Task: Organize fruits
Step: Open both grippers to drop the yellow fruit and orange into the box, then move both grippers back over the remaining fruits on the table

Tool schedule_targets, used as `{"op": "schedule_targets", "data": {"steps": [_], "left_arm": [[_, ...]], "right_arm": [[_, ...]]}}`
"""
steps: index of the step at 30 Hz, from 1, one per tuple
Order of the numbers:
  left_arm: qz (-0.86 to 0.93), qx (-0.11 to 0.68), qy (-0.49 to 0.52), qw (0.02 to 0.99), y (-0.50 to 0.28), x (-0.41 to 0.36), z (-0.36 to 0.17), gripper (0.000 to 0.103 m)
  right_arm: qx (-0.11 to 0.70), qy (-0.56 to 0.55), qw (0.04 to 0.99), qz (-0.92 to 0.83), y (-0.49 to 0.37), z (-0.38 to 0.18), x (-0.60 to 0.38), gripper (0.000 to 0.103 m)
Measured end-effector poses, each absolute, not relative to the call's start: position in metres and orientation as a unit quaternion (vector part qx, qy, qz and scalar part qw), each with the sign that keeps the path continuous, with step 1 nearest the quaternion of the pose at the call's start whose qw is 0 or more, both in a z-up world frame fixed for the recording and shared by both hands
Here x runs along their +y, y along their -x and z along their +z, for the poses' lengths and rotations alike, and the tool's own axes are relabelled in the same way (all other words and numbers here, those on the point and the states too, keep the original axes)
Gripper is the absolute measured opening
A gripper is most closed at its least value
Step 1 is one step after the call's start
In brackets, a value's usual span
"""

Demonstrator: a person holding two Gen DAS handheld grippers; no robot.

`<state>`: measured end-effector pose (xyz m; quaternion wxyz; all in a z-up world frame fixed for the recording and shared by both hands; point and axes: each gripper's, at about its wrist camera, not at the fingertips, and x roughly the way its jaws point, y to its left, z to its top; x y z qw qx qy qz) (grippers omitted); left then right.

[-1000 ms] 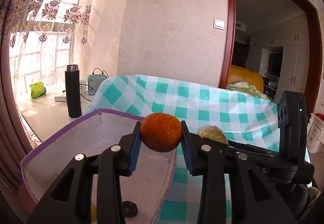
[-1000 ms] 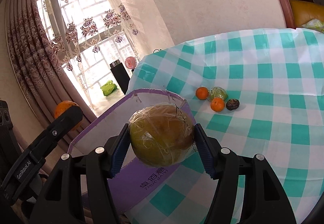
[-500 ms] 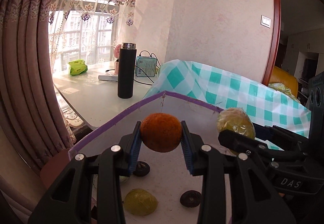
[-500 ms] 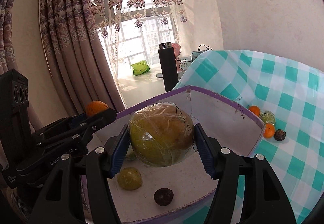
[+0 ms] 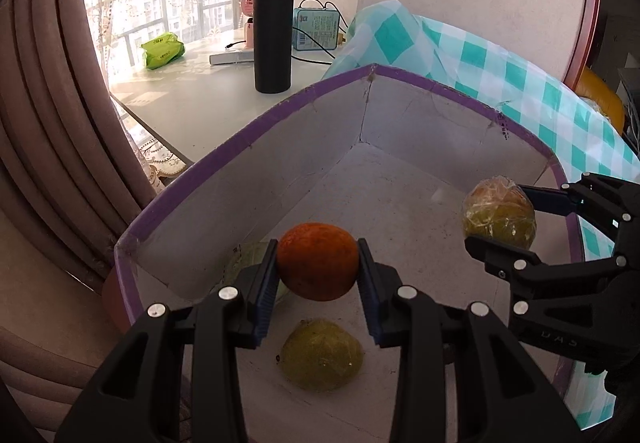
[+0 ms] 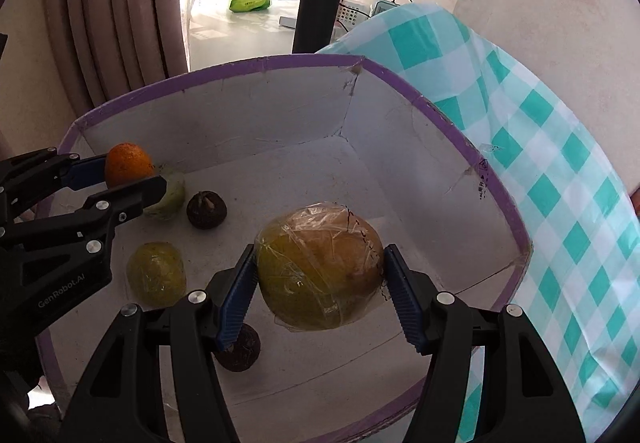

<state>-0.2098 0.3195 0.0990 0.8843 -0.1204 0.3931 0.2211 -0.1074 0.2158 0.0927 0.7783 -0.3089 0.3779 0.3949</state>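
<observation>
Black flask (image 5: 273, 31) upright on white desk (image 5: 192, 99); green packet (image 5: 163, 51) beyond.

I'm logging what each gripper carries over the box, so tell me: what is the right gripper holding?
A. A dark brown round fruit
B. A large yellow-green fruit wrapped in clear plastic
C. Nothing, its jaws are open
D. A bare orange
B: in the right wrist view the right gripper has its blue pads pressed on both sides of the plastic-wrapped fruit, above the white floor of the purple-rimmed box; the orange sits in the left gripper.
</observation>
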Motion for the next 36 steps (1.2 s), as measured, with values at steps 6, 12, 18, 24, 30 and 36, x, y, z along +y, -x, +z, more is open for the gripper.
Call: {"op": "schedule_targets", "data": {"steps": [6, 12, 18, 24, 30, 36], "left_arm": [[0.224, 0.431, 0.087, 0.87, 0.204, 0.316, 0.088, 0.038], [0.216, 0.453, 0.084, 0.861, 0.2, 0.316, 0.086, 0.044], [0.211, 0.452, 0.072, 0.864, 0.199, 0.31, 0.093, 0.076], [0.234, 0.457, 0.081, 0.855, 0.201, 0.316, 0.098, 0.101], [0.252, 0.448, 0.07, 0.855, 0.205, 0.314, 0.106, 0.101], [0.299, 0.365, 0.033, 0.881, 0.216, 0.295, 0.149, 0.101]], "right_arm": [[0.402, 0.382, 0.751, 0.359, 0.096, 0.063, 0.22, 0.062], [0.392, 0.405, 0.746, 0.354, 0.099, 0.056, 0.22, 0.065], [0.39, 0.396, 0.751, 0.356, 0.1, 0.058, 0.217, 0.088], [0.386, 0.389, 0.756, 0.357, 0.1, 0.058, 0.215, 0.088], [0.364, 0.368, 0.774, 0.365, 0.103, 0.064, 0.209, 0.088], [0.298, 0.283, 0.82, 0.398, 0.109, 0.102, 0.181, 0.088]]}}
